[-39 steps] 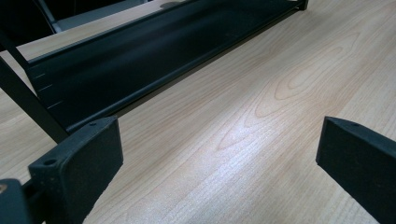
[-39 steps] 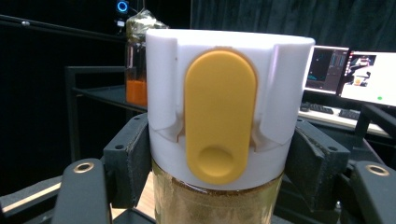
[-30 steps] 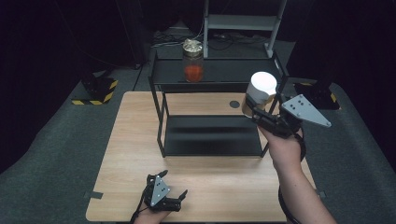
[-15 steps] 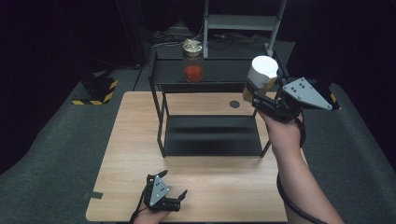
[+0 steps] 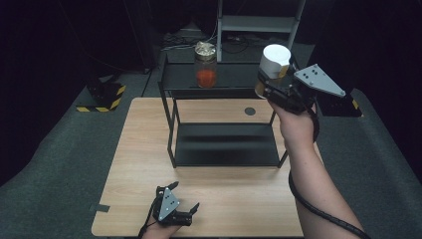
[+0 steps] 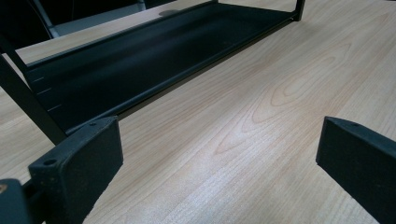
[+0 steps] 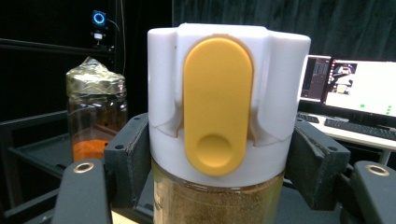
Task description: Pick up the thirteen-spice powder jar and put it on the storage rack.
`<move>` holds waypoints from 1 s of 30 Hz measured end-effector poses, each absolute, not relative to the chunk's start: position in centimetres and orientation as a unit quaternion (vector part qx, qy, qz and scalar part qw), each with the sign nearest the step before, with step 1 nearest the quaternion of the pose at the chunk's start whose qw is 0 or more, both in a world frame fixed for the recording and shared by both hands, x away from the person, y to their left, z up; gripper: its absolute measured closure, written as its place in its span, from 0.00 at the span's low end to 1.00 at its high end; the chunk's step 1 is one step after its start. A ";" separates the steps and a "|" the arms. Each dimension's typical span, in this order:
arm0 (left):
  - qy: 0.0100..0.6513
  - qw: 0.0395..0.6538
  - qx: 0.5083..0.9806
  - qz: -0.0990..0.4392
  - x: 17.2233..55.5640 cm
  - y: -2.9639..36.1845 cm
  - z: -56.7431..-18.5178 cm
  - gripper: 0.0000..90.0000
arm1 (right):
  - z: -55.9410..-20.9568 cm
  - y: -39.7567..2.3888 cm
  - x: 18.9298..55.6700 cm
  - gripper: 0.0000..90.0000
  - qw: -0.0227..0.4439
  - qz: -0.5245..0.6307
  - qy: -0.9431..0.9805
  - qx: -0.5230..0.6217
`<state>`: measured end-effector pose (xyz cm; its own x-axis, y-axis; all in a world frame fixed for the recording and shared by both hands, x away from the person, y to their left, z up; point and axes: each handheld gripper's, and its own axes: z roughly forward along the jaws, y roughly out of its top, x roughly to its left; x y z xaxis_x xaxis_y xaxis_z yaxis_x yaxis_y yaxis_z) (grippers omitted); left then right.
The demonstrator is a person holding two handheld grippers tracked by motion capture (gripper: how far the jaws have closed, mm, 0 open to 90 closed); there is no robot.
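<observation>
Right gripper (image 5: 272, 85): jaws clamped on the spice jar (image 7: 219, 140), gripping just under its white cap with the yellow flip lid, up in the air by the right end of the rack's top shelf (image 5: 234, 77).
Left gripper (image 5: 171, 211): jaws wide, nothing between them, resting low on the surface (image 5: 239, 199) near the front edge.
Risk, bump: the carried jar could knock the foil-topped jar (image 5: 205, 64) already on that shelf if it swings left.
Risk, slip: the grip sits high, so a tilt might let the jar slide.
Writing: none readable on cap or glass; the monitor behind is too blurred, probably plain windows.
</observation>
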<state>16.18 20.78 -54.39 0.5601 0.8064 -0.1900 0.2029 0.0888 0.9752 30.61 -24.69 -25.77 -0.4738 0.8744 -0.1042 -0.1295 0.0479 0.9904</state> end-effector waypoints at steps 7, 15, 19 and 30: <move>0.396 0.618 0.633 0.246 16.1 20.8 -54.4 0.01 | -25.1 -24.1 31.8 0.33 0.409 0.611 0.599 0.318; 0.397 0.623 0.628 0.244 16.1 20.9 -54.5 0.01 | -24.8 -23.2 33.1 0.33 0.412 0.607 0.598 0.323; 0.399 0.623 0.627 0.243 16.1 20.9 -54.5 0.01 | -24.8 -22.8 33.6 0.33 0.413 0.607 0.596 0.325; 0.399 0.627 0.623 0.242 16.1 21.0 -54.6 0.01 | -25.3 -22.0 34.7 0.33 0.411 0.606 0.596 0.330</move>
<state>16.10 21.01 -54.60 0.5644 0.8011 -0.1992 0.1942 0.1057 0.9753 34.67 -21.97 -25.34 -0.4441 0.8914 -0.0906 -0.1055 0.0484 0.9932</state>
